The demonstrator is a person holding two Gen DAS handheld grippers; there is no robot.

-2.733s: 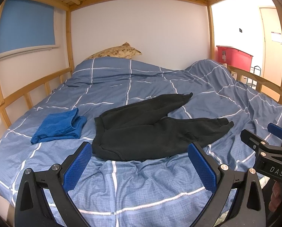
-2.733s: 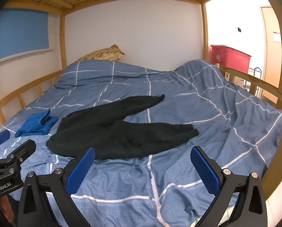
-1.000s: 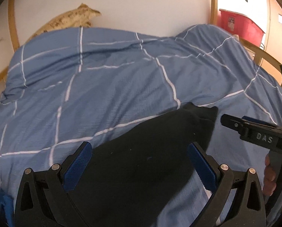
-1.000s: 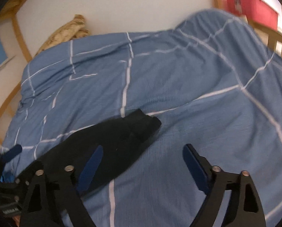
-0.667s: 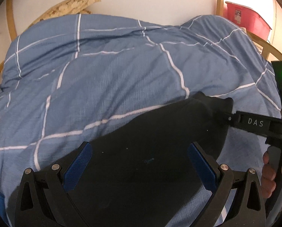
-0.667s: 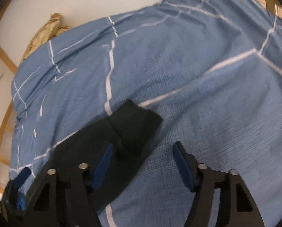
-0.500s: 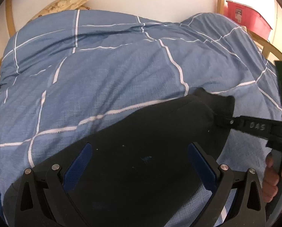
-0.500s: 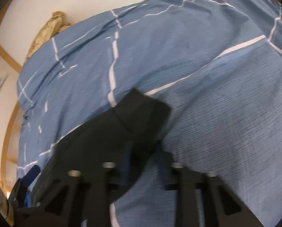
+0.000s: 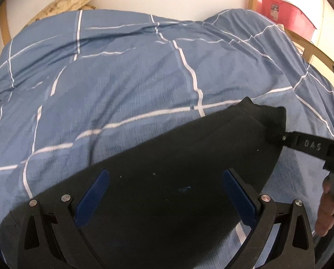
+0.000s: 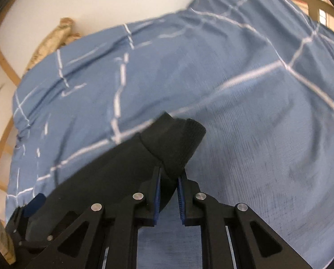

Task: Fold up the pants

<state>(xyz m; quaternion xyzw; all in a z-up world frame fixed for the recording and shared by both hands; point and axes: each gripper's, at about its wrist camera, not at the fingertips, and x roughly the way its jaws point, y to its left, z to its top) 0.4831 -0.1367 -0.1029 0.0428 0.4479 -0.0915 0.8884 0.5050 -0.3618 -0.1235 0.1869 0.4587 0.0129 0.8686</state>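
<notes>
right gripper [image 10: 168, 180] has now closed on pants [image 10: 113, 172] cuff.

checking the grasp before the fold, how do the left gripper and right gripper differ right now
The left gripper is spread wide over the black pants, gripping nothing; the right gripper is shut on the pants' cuff. The left sits over the broad middle of the leg, the right at its end. Both have black frames and blue pads.

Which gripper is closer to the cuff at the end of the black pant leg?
Right. The right gripper has its jaws shut on the cuff. The left gripper is open over the wider leg, farther back.
</notes>
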